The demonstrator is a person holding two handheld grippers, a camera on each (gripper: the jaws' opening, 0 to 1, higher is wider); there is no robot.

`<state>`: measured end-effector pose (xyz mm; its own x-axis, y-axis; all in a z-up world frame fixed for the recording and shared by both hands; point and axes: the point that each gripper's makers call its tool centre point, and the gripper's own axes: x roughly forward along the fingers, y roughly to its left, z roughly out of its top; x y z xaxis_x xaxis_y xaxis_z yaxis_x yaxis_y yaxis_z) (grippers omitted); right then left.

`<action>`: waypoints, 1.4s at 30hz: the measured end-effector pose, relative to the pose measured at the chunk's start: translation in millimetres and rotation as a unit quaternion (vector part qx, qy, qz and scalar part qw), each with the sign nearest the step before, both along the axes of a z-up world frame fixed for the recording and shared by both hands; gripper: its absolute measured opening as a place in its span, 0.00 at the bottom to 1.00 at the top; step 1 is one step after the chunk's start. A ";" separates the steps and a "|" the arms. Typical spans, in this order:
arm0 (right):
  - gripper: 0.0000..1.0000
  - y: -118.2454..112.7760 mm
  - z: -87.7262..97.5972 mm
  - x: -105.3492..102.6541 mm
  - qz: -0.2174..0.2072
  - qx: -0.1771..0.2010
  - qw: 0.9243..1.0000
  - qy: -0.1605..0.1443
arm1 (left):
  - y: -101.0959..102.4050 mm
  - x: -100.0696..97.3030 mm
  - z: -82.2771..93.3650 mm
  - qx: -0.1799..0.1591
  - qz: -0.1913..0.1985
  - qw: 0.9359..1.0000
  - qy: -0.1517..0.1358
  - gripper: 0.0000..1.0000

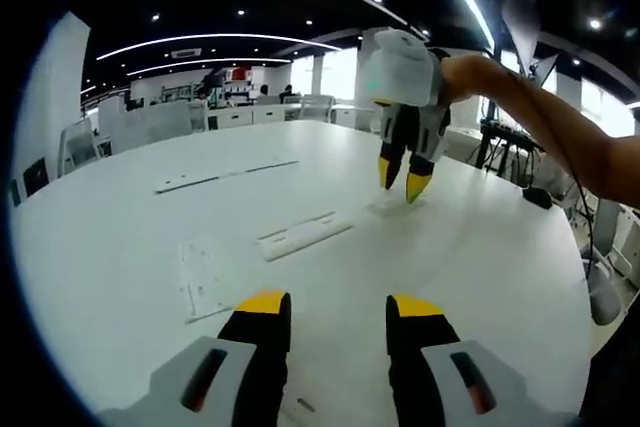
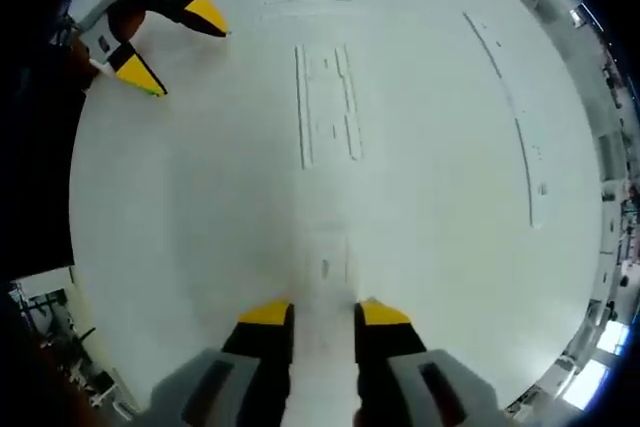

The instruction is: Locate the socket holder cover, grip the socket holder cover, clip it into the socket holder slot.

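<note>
White and very large, the table (image 1: 480, 247) takes most of both views, and behind it there is an office room with chairs and ceiling lights.

On the table lie several flat white plastic parts. Biggest is the long thin strip (image 1: 225, 174) at the far side; it also runs along the right of the right gripper view (image 2: 520, 137). Next comes the long holder (image 1: 305, 235), a rail with slots, lying in the middle of the table (image 2: 328, 105). Beside it in the left gripper view is a flat plate (image 1: 203, 277) with small holes. Smallest is the cover (image 2: 328, 259), a little rectangular piece lying flat, just beyond the tips of the right tongs (image 2: 325, 314) and apart from the holder. In the left gripper view the same cover (image 1: 392, 203) sits directly under the right tongs (image 1: 400, 179), which point down at it.

The right tongs are open narrowly and hold nothing. The left tongs (image 1: 340, 307) are open wider, also empty, and low over the near table.

I judge the cover is light, stiff and rather smooth, so it may slide on the table when touched. Because it is so thin, the best hold is probably across its two long edges, near the middle.
</note>
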<state>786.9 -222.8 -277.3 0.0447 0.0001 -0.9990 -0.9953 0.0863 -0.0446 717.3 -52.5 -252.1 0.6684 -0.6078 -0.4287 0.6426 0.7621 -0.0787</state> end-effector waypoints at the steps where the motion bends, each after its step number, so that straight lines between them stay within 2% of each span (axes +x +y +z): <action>1: 0.25 0.7 -0.2 0.5 0.001 0.000 1.000 0.000 | 0.5 0.2 -0.3 0.000 0.001 1.000 -0.001 0.39; 30: 0.25 31.6 -0.3 17.0 0.038 0.002 0.999 0.005 | 6.4 11.7 -0.8 0.014 0.020 1.000 -0.009 0.39; 42: 0.25 38.9 -4.9 17.9 0.043 0.000 0.999 0.014 | 3.7 10.7 3.5 -0.003 0.013 1.000 -0.010 0.39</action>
